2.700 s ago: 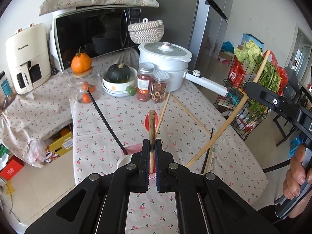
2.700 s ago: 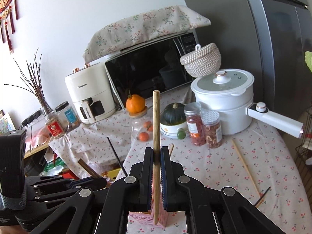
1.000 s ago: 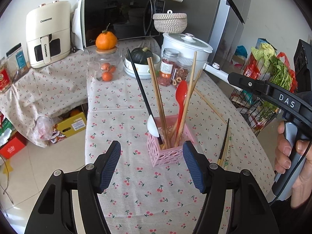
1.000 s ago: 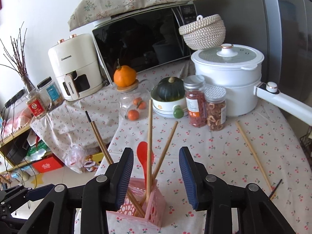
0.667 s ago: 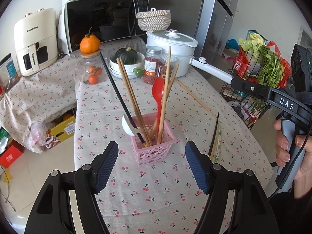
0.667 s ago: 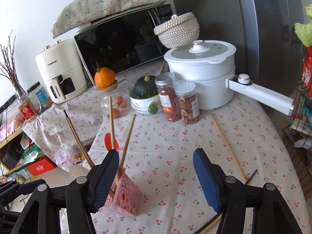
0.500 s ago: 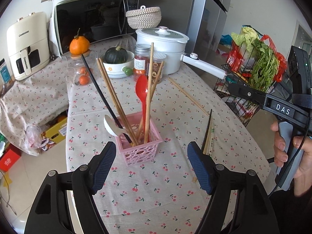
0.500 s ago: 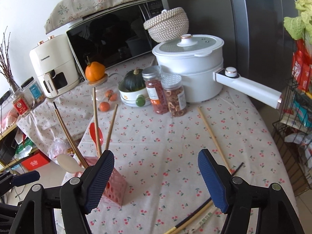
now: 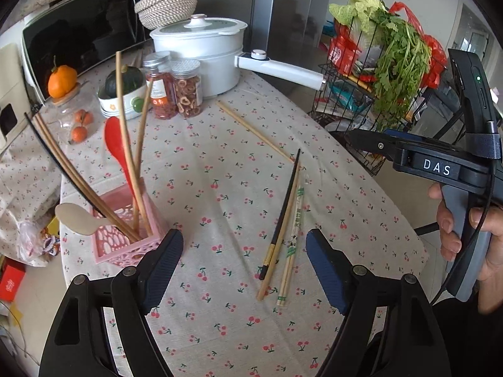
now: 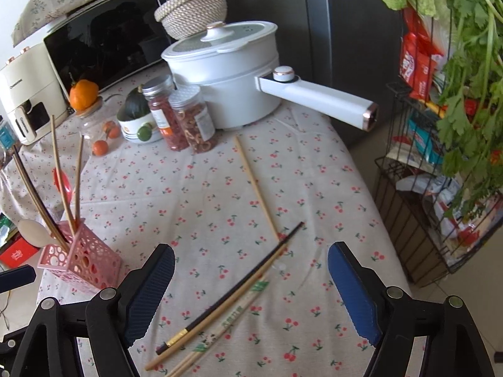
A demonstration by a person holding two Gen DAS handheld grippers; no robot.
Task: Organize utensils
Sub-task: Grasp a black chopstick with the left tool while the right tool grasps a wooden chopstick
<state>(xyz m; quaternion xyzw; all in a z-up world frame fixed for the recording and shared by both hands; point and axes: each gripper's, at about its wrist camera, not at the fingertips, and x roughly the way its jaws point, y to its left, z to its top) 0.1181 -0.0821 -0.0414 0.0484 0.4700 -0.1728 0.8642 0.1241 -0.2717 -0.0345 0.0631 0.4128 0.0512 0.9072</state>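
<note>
I am holding both hand-held grippers, left [image 9: 243, 270] and right [image 10: 250, 292], wide and empty; loose chopsticks [image 10: 226, 301] are lying on the table [image 10: 220, 194], apart from the pink holder [image 10: 81, 267]; next: closing on one.

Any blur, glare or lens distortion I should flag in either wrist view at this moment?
Left wrist view: utensils in the pink holder slightly motion-smeared; strong fisheye bending, dark corners. Right wrist view: sharper; loose chopsticks crisp, the white pot bright but not blown out, table edge curved by the lens.
</note>
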